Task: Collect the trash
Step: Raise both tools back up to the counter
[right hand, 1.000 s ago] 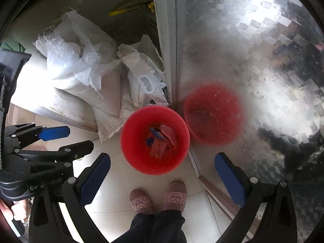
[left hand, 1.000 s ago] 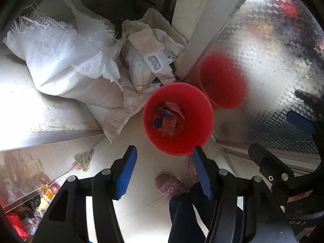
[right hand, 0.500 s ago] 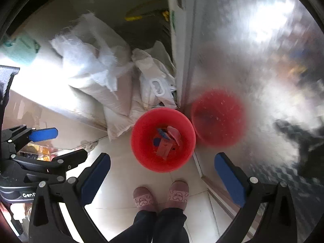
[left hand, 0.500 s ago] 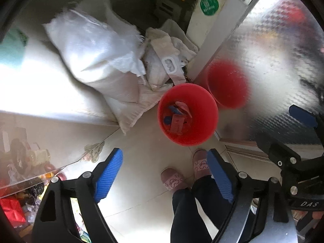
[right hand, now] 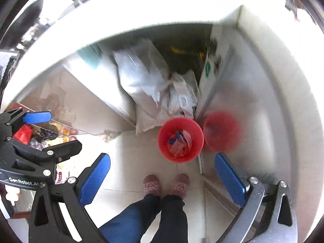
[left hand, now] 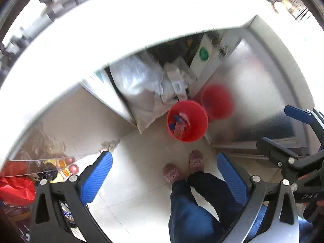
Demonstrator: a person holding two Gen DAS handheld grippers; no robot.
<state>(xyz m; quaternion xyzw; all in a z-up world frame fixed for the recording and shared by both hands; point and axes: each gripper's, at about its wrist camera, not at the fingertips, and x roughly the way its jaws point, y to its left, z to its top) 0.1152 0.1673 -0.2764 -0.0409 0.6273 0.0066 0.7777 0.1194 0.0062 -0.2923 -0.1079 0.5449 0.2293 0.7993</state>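
A red bin stands on the tiled floor with red and blue scraps of trash inside; it also shows in the right wrist view with the trash. My left gripper is open and empty, high above the floor. My right gripper is open and empty, also high up. Each gripper shows at the edge of the other's view.
White woven sacks lie piled behind the bin against a white ledge. A shiny metal door on the right reflects the bin. The person's slippered feet stand before the bin. Mixed clutter lies at the lower left.
Both grippers have risen and pulled back from the bin, which now looks smaller and farther. The left gripper's jaws have opened wider. The white ledge now fills the upper views.
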